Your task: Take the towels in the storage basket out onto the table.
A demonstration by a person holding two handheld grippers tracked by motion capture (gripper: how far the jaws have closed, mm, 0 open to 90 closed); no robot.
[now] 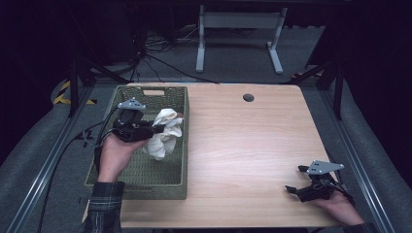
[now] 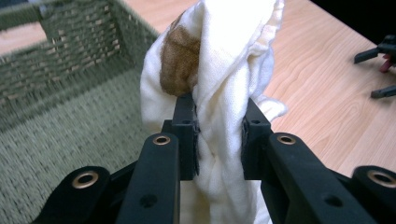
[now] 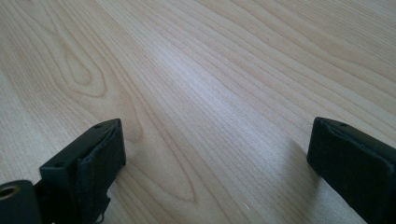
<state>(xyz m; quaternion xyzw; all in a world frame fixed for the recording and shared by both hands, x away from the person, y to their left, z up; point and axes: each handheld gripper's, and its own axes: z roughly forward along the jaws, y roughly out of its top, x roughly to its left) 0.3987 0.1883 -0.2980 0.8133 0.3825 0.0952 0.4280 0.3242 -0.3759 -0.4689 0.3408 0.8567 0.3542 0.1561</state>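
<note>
Wicker walls of the green basket (image 1: 127, 180) enclose the left gripper (image 1: 163, 128), whose jaws are clamped on a bunched cream cloth (image 1: 164, 133) that hangs below them, clear of the basket floor. In the left gripper view the cloth (image 2: 224, 93) is a soft, loosely woven towel, twisted into a rope between the black pads, with a brown patch just above the left pad. The grip takes only a narrow fold, so the rest could slip free as the weight swings, or the dangling tail could snag on the coarse weave of the basket (image 2: 70, 70) rim on its way toward the table (image 1: 243, 145). To the right, well apart from the cloth, the right gripper (image 1: 295, 179) rests low near the table's edge, jaws wide apart with nothing between them, over pale, smooth wood grain (image 3: 196, 84).
</note>
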